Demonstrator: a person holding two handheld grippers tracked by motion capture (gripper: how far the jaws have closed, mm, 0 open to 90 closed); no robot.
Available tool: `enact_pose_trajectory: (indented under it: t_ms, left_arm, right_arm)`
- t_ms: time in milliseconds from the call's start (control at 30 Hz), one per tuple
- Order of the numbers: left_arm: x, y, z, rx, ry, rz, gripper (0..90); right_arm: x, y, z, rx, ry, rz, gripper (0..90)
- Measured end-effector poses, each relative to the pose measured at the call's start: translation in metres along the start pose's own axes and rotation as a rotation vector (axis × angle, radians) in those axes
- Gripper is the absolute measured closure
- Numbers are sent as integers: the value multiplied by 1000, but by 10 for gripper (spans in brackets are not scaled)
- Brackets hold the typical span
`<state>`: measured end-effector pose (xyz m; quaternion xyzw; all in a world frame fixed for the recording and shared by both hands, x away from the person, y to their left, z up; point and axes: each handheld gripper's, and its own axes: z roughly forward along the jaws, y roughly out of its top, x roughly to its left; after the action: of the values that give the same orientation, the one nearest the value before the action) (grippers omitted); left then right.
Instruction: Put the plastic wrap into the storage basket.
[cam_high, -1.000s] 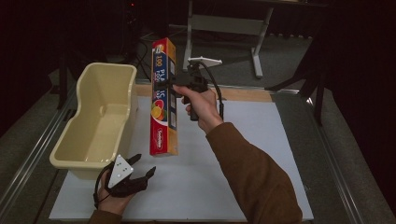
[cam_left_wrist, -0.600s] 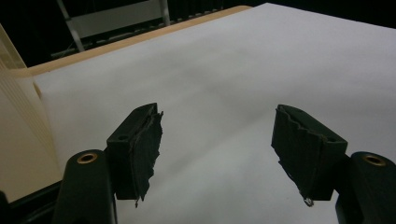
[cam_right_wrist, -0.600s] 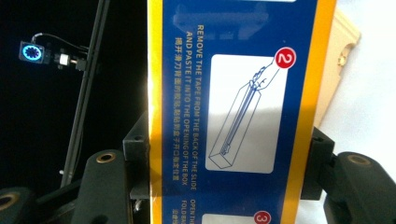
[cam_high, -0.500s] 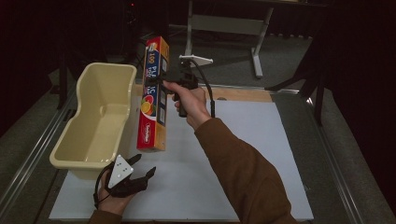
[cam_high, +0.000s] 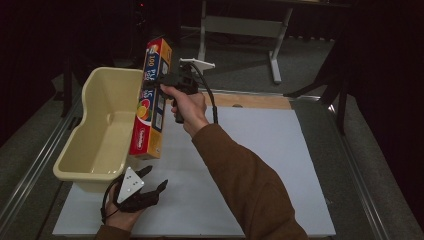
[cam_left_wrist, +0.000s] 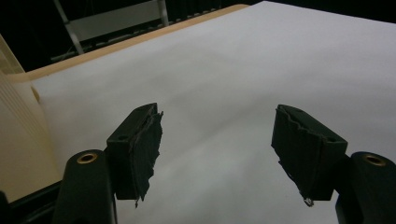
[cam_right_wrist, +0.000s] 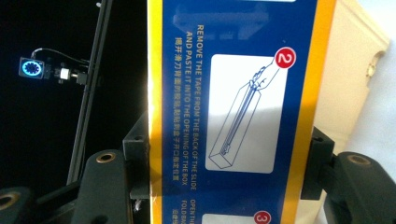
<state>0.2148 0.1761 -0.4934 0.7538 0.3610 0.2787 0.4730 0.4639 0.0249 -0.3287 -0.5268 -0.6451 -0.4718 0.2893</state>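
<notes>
High view first: I see my right gripper (cam_high: 167, 82) clamped on a long orange and blue wrap box (cam_high: 151, 100), carried in the air with its upper end tipped away from me. Its lower end hangs over the near right rim of the cream bin (cam_high: 100, 130), and most of its length lies along that bin's right wall. My right hand wraps the gripper's handle just to the right of the box, well above the white table sheet (cam_high: 260, 165).

Right gripper view shows the box's (cam_right_wrist: 238, 102) blue panel with printed steps, pinched from both sides by the black jaws, and the cream bin (cam_right_wrist: 359, 70) behind it on the right.

My left gripper (cam_high: 150, 186) rests low on the sheet just in front of the bin's near corner, released. In the left gripper view its pads (cam_left_wrist: 140, 149) stand wide apart with bare sheet (cam_left_wrist: 224, 93) between them, and the bin's (cam_left_wrist: 18, 140) wall sits at the left edge.
</notes>
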Motion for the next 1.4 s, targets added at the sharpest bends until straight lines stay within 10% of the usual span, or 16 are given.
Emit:
enact_pose_trajectory:
  t_ms: [1400]
  left_arm:
    - [2, 0, 2, -20, -31, -2, 318]
  right_arm:
    - [-10, -13, 103, -19, -36, 62, 391]
